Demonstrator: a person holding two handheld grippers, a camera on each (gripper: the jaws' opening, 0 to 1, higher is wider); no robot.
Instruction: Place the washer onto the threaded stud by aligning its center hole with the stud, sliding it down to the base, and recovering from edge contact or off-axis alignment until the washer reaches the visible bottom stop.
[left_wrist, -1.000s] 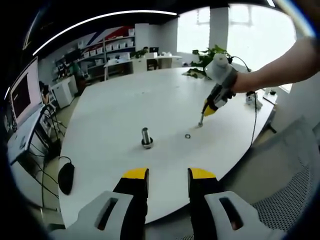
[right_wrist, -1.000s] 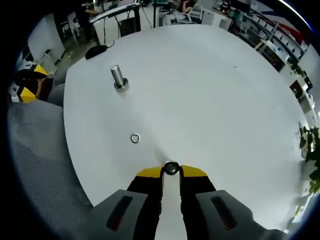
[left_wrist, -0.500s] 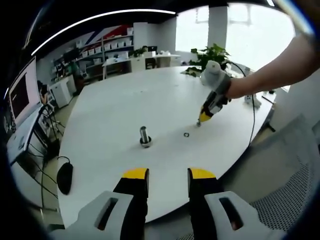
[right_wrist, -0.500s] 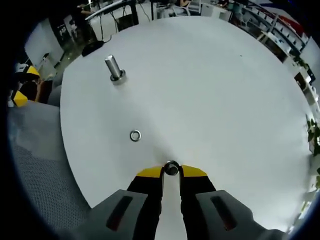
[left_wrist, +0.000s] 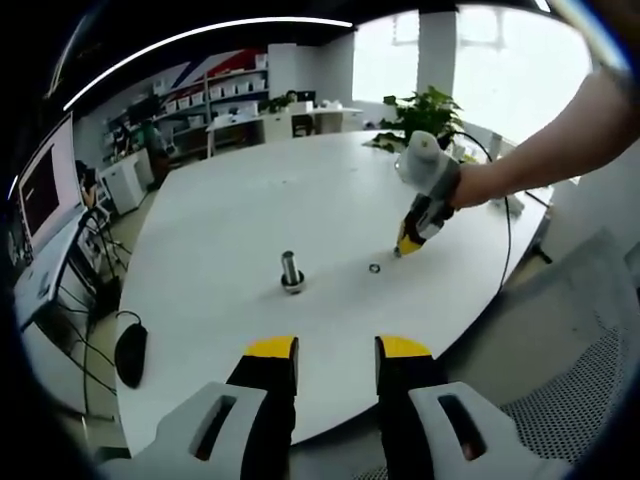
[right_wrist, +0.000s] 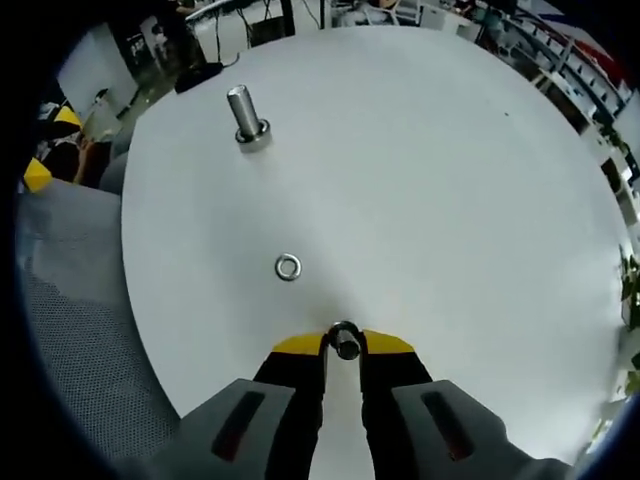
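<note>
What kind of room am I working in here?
Likely an office or lab: a big white table, shelves of boxes along the far wall, a monitor at one side and a potted plant by bright windows.

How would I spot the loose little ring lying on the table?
Start at the big white round table. Find the upright metal stud, then look toward the yellow-tipped right gripper. The loose washer lies flat between them, alone, unlike the other washer pinched in the gripper.
</note>
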